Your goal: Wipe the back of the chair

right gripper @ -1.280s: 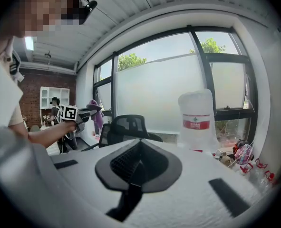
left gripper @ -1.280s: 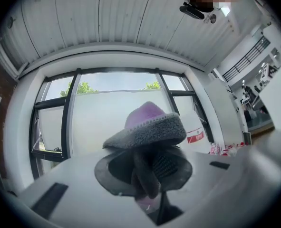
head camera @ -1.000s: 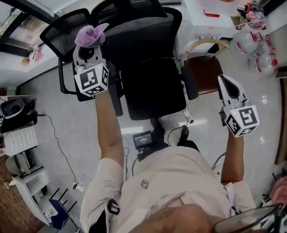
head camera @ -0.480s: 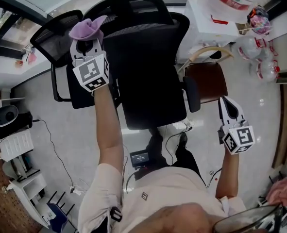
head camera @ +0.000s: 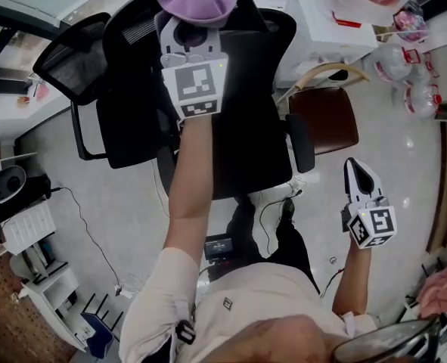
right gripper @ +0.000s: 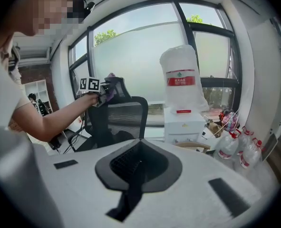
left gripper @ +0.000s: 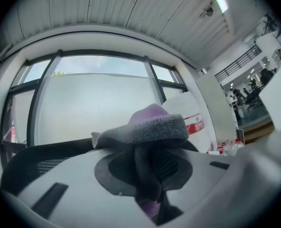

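Up at the top of the head view we see the left gripper [head camera: 195, 23] stretched out on a bare arm, its white jaws pinched shut on a purple cloth [head camera: 197, 1]. The cloth bunches out above the jaw tips in soft, floppy folds. In the left gripper view the cloth [left gripper: 149, 127] shows a nubby, towel-like grey edge and a purple crown. It is squeezed into a dark pleat where the jaws meet.

The black chair [head camera: 238, 127] stands right under that arm. It has a curved backrest, a padded seat and stubby armrests. The cloth sits at the backrest's upper edge, though we cannot tell whether it presses on it. From the right gripper view the chair [right gripper: 126, 118] shows a rounded frame with see-through mesh.

The right gripper [head camera: 358, 174] hangs low beside the chair, well apart from it. Its jaws are together with nothing between them. Its marker cube [head camera: 374, 227] faces up.

A second mesh chair [head camera: 72, 59] stands just beside the first. A big, smooth water jug [right gripper: 180, 75] stands on a white box [right gripper: 184, 123].
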The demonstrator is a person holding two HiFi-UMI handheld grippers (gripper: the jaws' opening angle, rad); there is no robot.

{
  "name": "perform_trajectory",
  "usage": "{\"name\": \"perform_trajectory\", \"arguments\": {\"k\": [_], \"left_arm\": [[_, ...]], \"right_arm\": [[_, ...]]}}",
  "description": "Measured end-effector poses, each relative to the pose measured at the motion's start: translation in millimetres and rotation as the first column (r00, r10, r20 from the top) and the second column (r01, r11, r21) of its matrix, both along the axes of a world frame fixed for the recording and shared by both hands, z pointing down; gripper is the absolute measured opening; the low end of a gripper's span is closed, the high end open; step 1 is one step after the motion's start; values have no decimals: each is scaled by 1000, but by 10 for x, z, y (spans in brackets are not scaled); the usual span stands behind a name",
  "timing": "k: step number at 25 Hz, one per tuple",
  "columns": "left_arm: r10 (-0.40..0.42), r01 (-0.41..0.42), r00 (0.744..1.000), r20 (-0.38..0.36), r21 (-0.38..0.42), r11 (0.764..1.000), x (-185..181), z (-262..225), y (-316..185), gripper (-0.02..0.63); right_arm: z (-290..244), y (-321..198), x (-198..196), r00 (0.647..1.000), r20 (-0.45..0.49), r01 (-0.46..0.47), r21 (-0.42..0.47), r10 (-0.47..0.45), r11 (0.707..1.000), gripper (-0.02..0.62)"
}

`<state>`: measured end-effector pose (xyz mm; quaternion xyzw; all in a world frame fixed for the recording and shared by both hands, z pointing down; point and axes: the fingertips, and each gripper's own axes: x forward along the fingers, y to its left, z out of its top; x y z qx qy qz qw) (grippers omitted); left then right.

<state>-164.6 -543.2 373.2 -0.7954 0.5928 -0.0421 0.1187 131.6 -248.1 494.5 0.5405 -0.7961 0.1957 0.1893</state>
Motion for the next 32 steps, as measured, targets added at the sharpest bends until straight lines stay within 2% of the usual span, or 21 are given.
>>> {"name": "perform_trajectory", "arguments": {"k": [2, 4, 6, 8, 10, 12, 16, 18, 20, 23, 25, 29, 32], "left_arm": [[48, -47, 999, -24, 16, 999, 344, -27, 5, 72], [69, -68, 995, -68, 29, 997, 541, -64, 28, 72], [76, -72, 991, -114, 39, 997, 582, -86, 45, 72], [72, -66, 990, -121, 53, 996, 514, -88, 61, 72], [26, -20, 994, -104, 60, 998, 283, -63, 79, 72], [-60, 65, 993, -106, 49, 997, -158, -4, 111, 71], [-237, 241, 962, -135, 18, 970, -1177, 63, 359, 71], [-279, 285, 951, -137, 25, 958, -1452, 49, 501, 71], [-284, 290, 950, -130, 31, 957, -1512, 63, 562, 71], [-254, 258, 957, -141, 8, 966, -1381, 197, 508, 71], [-206, 206, 966, -156, -14, 978, -1137, 352, 416, 71], [-67, 66, 983, -170, -9, 998, -317, 669, 229, 71], [44, -43, 977, -211, 10, 999, 381, 745, 234, 71]], "right_arm": [[30, 7, 15, 1000, -3, -7, -11, 7, 1000, -3], [47, 10, 33, 1000, -7, -12, -16, 12, 1000, -4], [70, -3, 47, 1000, -10, -13, -15, 13, 1000, -3], [94, -32, 29, 1000, -12, -8, -14, 8, 1000, -4], [102, -71, -27, 1000, -14, 3, -14, -3, 1000, -3], [107, -111, -112, 1000, -12, 18, -16, -18, 1000, -5], [191, -143, -257, 999, -1, 46, -21, -46, 999, -3], [236, -162, -328, 998, 2, 63, -26, -63, 998, -3], [262, -175, -409, 997, 3, 77, -32, -77, 997, -3], [261, -163, -502, 996, 3, 84, -31, -84, 996, -3], [257, -141, -484, 997, -3, 77, -31, -78, 997, -4], [294, -43, -241, 999, -23, 30, -46, -32, 998, -4], [348, 46, -59, 999, -36, -8, -66, 6, 998, -3]]}}
